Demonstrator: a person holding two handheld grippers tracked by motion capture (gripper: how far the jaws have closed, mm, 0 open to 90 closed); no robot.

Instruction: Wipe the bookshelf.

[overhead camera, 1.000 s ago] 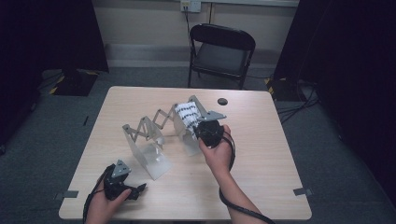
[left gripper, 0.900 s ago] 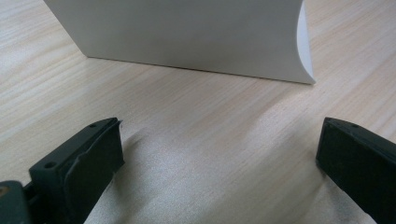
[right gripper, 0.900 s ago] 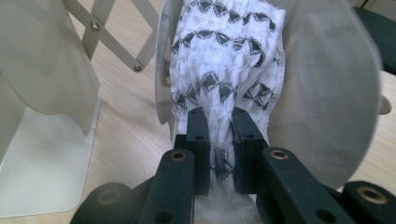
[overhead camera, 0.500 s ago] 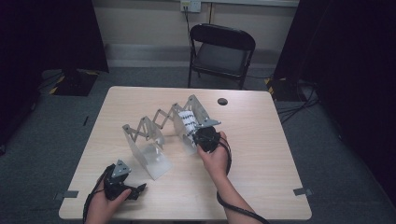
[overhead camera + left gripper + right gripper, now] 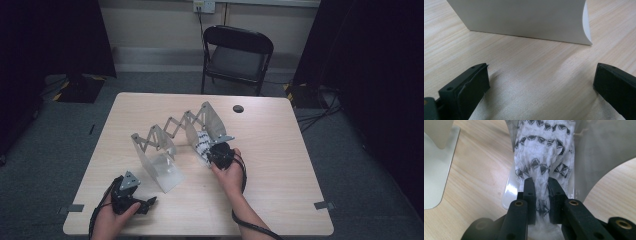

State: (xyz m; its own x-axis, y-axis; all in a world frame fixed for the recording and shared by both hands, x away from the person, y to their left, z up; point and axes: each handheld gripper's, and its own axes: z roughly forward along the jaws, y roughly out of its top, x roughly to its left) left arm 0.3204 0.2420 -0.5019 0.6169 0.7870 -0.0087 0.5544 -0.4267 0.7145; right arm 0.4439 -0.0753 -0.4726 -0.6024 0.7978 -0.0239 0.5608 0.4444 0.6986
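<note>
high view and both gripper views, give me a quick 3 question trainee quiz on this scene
1. True or false: the right gripper is shut on the black-and-white cloth.
2. Multiple choice: the left gripper is A) clamped on the rack, B) open above bare table top, C) holding the cloth.
3. Fill in: the cloth sits between the plates of the metal accordion ____.

Key
1. True: the jaws pinch a fold of the cloth.
2. B: its jaws stand wide apart over the table, short of a white plate.
3. rack
</note>
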